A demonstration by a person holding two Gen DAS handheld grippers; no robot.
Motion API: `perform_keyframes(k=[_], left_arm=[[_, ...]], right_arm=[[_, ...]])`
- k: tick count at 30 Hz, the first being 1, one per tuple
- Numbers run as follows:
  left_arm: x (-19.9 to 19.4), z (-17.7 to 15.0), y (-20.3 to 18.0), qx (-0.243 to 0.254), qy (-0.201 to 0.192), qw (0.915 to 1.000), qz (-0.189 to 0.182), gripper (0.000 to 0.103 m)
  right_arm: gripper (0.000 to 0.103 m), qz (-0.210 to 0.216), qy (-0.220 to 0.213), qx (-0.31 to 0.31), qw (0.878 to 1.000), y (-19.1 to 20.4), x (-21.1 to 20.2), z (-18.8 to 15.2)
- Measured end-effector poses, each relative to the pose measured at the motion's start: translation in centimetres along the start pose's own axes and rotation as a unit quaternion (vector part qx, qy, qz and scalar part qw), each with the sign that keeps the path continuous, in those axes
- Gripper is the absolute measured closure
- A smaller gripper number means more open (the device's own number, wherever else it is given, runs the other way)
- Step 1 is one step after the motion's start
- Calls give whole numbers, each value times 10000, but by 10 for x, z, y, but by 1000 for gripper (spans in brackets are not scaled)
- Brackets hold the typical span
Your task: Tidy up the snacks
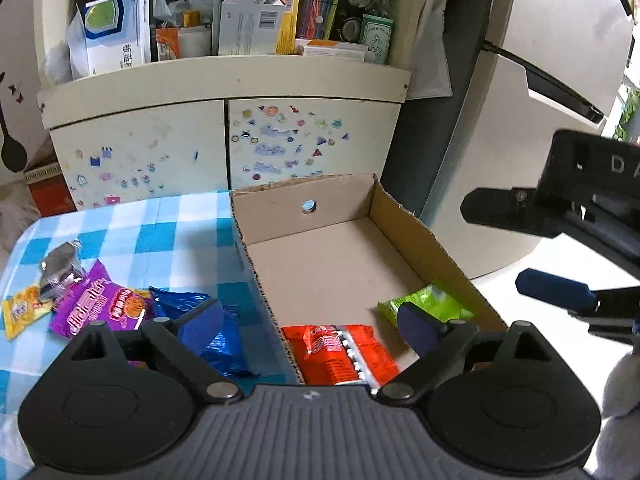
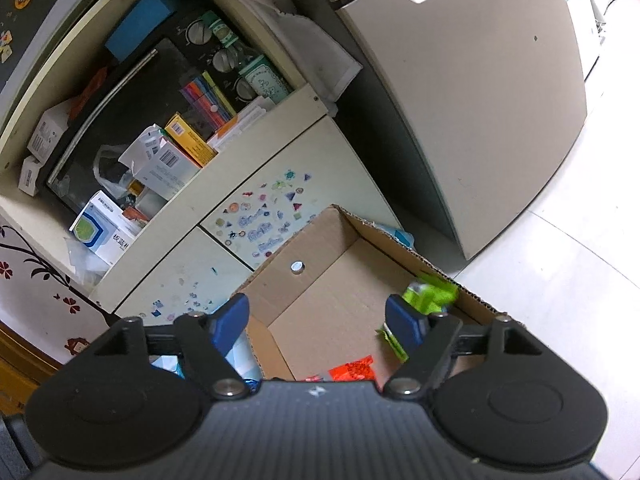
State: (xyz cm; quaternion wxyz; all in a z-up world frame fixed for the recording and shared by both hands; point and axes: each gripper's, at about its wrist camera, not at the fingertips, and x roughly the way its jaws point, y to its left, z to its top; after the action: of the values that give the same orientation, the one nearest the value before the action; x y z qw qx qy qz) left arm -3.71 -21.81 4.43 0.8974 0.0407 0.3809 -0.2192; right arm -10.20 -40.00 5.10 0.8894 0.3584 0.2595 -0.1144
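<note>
Inside cardboard box (image 1: 404, 216): orange packet (image 1: 340, 352), green packet (image 1: 432, 300); both claws spread, empty.

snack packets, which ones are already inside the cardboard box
The red packet and the green packet lie in the cardboard box; the purple, yellow, blue and silver packets are on the checked cloth.

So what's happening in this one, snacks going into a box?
Yes. A person with a gripper in each hand is sorting snack packets off a blue checked tablecloth into a cardboard box. An orange packet and a green packet already lie in the box. Both the left gripper and right gripper are open and hold nothing. Purple, blue and yellow packets wait on the cloth.
</note>
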Motion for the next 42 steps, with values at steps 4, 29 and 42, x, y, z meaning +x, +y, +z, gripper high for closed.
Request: perform_keyframes(k=[4, 29, 42], left_arm=[[-2, -1, 6, -3, 76, 10000, -9, 6], [-20, -15, 87, -109, 150, 9985, 522, 3], [-30, -29, 165, -334, 209, 9961, 794, 1]], right_arm=[[26, 114, -4, -100, 9999, 4, 0, -1], [26, 563, 224, -1223, 9906, 49, 16, -24], [26, 953, 457, -1945, 9752, 80, 33, -53]])
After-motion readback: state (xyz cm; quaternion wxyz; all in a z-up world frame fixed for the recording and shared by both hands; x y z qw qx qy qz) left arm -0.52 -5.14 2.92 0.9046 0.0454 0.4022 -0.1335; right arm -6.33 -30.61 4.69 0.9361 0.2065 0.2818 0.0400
